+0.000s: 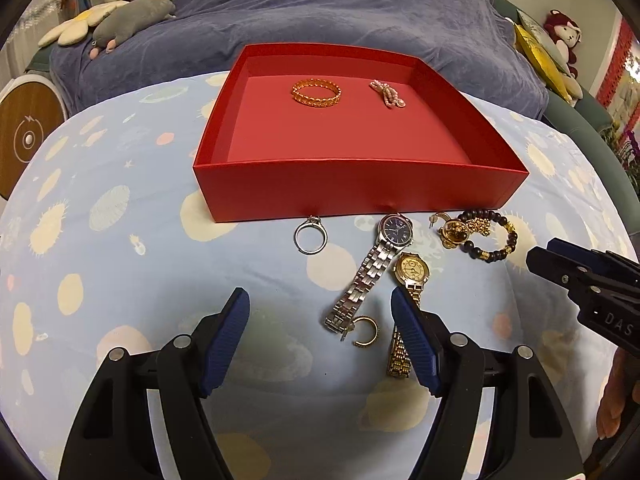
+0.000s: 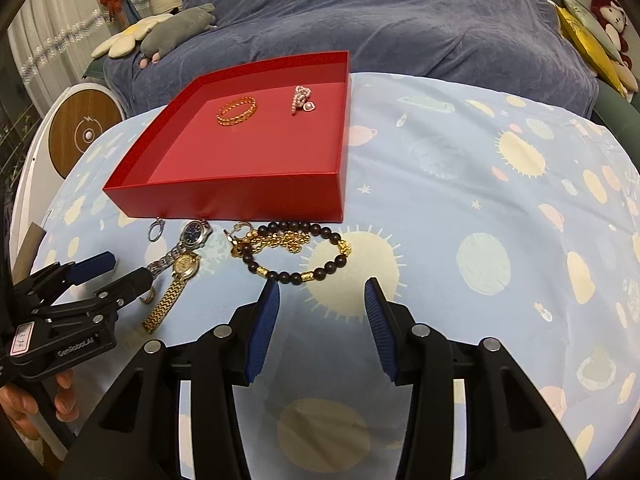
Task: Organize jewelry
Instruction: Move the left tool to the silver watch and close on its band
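A red box (image 1: 352, 190) (image 2: 240, 196) sits on the patterned cloth and holds a gold bangle (image 1: 316, 94) (image 2: 237, 111) and a pink bead piece (image 1: 387, 95) (image 2: 302, 99). In front of it lie a silver ring (image 1: 311, 236) (image 2: 156, 229), a silver watch (image 1: 370, 268) (image 2: 188, 240), a gold watch (image 1: 408, 280) (image 2: 172, 286), a gold hoop earring (image 1: 362, 332), a gold chain (image 2: 280, 240) and a dark bead bracelet (image 1: 492, 240) (image 2: 304, 256). My left gripper (image 1: 320, 304) (image 2: 110, 270) is open above the watches. My right gripper (image 2: 322, 294) is open and empty just short of the bracelet.
A blue-grey blanket (image 1: 320, 8) covers the sofa behind the table. Plush toys (image 1: 132, 20) lie at the back left and more plush toys (image 1: 560, 36) at the back right. A round wooden-topped device (image 2: 82, 132) stands to the left of the table.
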`<state>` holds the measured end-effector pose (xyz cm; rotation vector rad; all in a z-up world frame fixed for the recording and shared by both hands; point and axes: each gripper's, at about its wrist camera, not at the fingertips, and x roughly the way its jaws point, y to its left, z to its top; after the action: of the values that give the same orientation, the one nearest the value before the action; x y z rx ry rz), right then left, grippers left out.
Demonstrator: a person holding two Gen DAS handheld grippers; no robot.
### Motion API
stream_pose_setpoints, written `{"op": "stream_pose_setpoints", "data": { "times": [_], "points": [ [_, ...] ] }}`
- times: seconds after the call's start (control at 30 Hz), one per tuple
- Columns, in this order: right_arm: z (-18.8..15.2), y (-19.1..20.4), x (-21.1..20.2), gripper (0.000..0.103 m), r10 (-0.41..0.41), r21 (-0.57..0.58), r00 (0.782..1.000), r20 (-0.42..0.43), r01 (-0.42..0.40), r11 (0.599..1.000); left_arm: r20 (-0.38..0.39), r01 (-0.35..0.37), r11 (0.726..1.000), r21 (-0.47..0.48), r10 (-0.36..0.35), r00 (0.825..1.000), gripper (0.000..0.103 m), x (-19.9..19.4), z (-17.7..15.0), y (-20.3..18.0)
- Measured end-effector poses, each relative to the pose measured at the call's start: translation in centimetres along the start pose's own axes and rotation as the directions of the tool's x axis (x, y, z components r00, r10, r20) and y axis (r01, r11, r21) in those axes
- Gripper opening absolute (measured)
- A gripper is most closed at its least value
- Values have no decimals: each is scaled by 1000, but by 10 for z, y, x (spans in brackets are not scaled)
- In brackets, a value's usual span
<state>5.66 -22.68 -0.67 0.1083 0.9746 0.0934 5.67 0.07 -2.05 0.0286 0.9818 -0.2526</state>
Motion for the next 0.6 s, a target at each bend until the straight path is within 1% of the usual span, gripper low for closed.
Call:
{"op": "stream_pose_setpoints", "data": {
  "times": [0.17,0.27,0.4,0.53,0.6],
  "points": [
    [6,-5,6,42,-1,39,1000,-6,1,999,0,-6,1000,-6,6,1000,70,7,2,2],
    [7,0,4,42,4,30,1000,1,-4,1000,5,-8,1000,7,8,1000,67,11,3,0],
    [7,5,6,42,12,20,1000,-7,-11,1000,10,6,999,33,-6,1000,62,11,2,-4],
    [7,7,8,42,18,21,1000,-13,-18,1000,33,-33,996,82,30,999,58,14,0,-11],
    [8,8,7,42,24,26,1000,-9,-23,999,41,-47,994,99,43,998,58,17,3,-16]
  ]
}}
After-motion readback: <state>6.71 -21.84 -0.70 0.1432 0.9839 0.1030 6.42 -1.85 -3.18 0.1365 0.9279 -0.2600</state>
